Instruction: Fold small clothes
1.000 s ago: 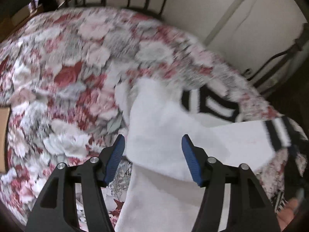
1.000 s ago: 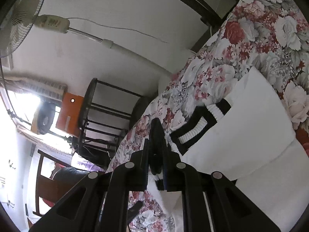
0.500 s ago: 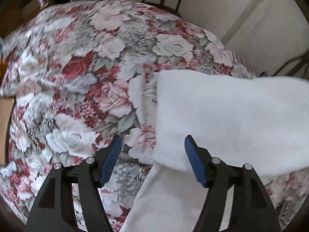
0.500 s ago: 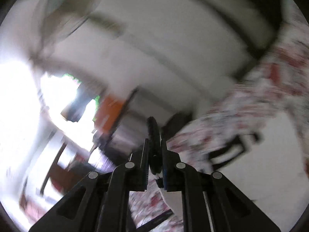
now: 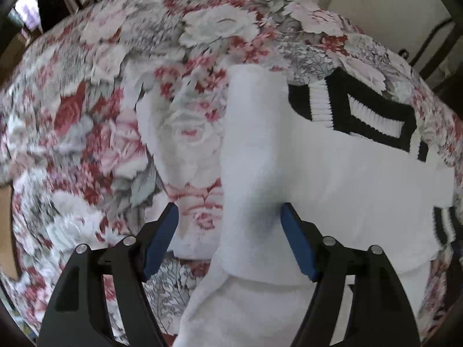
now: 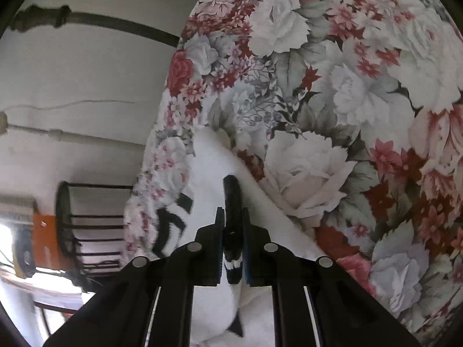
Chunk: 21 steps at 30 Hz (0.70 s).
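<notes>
Left gripper (image 5: 227, 231) hovers with jaws apart over the white sweater (image 5: 332, 173) on the floral bed (image 5: 86, 115); right gripper (image 6: 233, 228) is clamped on its striped trim.

White garment (image 5: 332, 173) with black-and-white striped trim, red-pink-grey floral bedspread (image 5: 86, 115), blue claw pads (image 5: 160, 240)
</notes>
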{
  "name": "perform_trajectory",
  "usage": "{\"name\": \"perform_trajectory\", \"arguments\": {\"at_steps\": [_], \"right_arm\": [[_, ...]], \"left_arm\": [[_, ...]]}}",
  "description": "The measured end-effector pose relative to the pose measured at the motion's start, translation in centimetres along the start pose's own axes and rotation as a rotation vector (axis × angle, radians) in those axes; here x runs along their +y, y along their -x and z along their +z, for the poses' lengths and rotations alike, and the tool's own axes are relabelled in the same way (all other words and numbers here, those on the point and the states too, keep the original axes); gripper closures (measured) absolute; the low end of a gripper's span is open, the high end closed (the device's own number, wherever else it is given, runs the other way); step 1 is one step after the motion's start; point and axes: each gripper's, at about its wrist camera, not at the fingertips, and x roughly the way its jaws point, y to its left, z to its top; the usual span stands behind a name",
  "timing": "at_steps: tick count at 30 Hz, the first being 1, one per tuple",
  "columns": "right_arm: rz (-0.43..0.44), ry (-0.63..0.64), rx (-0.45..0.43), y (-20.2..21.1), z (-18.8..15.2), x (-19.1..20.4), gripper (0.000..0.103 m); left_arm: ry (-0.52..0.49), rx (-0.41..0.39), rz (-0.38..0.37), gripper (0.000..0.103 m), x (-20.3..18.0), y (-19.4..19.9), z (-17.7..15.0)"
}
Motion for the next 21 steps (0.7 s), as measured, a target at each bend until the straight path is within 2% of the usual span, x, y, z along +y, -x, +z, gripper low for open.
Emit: {"name": "perform_trajectory", "arguments": {"at_steps": [1,2,3,4,5,6,8,9,11,13,14,15,16,17,18,19,21], "right_arm": [[0.023,-0.005,0.004,0.2,-0.1,0.1,0.091],[0.005,0.015,0.006,0.3,-0.1,0.3,0.09],[-0.068,0.041,0.005,0.5,-0.1,0.5,0.073],[-0.203,0.053,-0.023,0.8,0.0,0.5,0.051],[-0.312,0.013,-0.059,1.1,0.2,-0.8,0.034],[-0.327,-0.029,-0.086,1.6,0.4,-1.7,0.047],[-0.288,-0.099,-0.114,2.8,0.6,-2.5,0.048],[-0.254,-0.065,-0.13,3.2,0.5,-1.5,0.048],[-0.218,0.089,-0.141,3.3,-0.4,1.9,0.047],[-0.176,0.232,-0.11,2.4,-1.7,5.1,0.036],[-0.164,0.29,-0.077,1.5,-2.4,6.2,0.024],[-0.163,0.321,-0.048,0.9,-2.6,6.9,0.012],[-0.179,0.357,0.016,-0.6,-3.0,7.1,0.008],[-0.211,0.362,0.075,-2.2,-3.5,6.5,0.006],[-0.241,0.346,0.12,-3.4,-3.5,5.4,0.006],[-0.233,0.316,0.133,-4.1,-3.3,4.1,0.006],[-0.17,0.244,0.118,-3.6,-2.8,3.1,0.006]], "left_arm": [[-0.011,0.001,0.016,0.031,-0.2,-0.2,0.1],[-0.026,0.01,0.042,0.029,-0.4,-0.7,0.2],[-0.039,0.023,0.066,0.021,-0.5,-1.1,0.2],[-0.05,0.046,0.102,0.012,-0.6,-1.9,0.2],[-0.051,0.063,0.12,0.01,-0.5,-2.4,0.2],[-0.042,0.079,0.115,0.01,-0.3,-2.6,0.2],[-0.024,0.072,0.096,0.013,-0.2,-2.1,0.4],[-0.013,0.053,0.074,0.018,-0.1,-1.4,0.6],[0.0,-0.01,-0.023,0.018,0.0,0.7,0.8],[-0.015,-0.046,-0.11,0.017,-0.4,1.7,1.0],[-0.029,-0.041,-0.129,0.017,-0.6,1.6,1.1],[-0.039,-0.022,-0.131,0.017,-0.7,1.0,1.2],[-0.047,0.031,-0.118,0.016,-0.9,-0.5,1.4],[-0.055,0.092,-0.099,0.016,-1.2,-2.2,1.4],[-0.05,0.176,-0.088,0.004,-1.1,-4.6,1.2],[-0.027,0.211,-0.098,0.004,-0.7,-5.8,1.1],[0.0,0.23,-0.123,0.004,-0.3,-6.1,1.6]]}}
